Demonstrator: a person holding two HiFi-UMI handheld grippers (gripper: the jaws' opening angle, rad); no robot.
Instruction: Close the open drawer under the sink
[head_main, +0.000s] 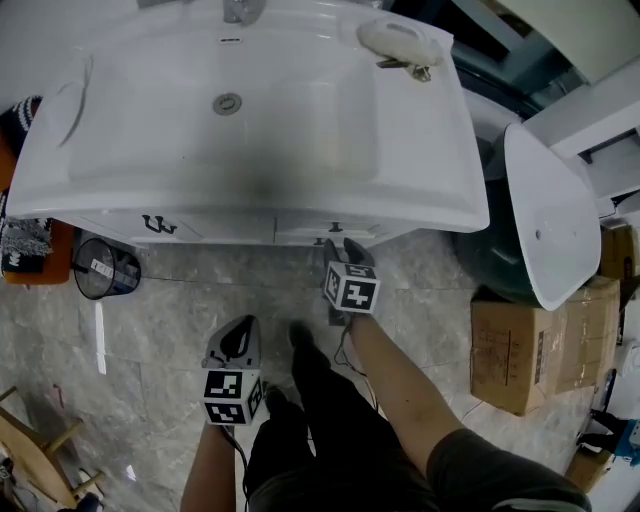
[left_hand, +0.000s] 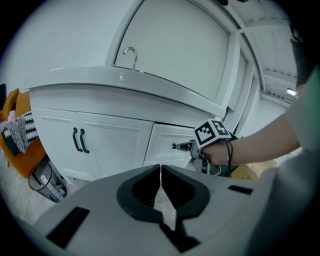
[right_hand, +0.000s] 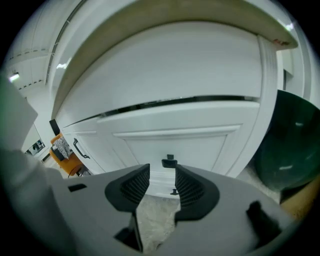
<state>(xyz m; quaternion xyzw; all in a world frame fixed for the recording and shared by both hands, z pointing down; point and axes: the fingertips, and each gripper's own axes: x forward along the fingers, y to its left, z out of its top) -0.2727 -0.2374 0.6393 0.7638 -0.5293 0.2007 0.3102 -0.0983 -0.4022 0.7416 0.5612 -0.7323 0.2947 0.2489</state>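
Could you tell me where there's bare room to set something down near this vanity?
The floor between the waste bin and the left gripper is bare, as is the sink bowl. The right side is crowded: leaning basin, cardboard boxes.

**Three Cameras, One Vanity**

The sink (head_main: 300, 130) is seen steeply from above in the head view. The cabinet (left_hand: 115, 145) is taken from low and farther back in the left gripper view, right gripper (left_hand: 183, 146) included. The drawer (right_hand: 200, 142) is faced closely in the right gripper view; its knob (right_hand: 169, 161) is apparently shared by both gripper views.
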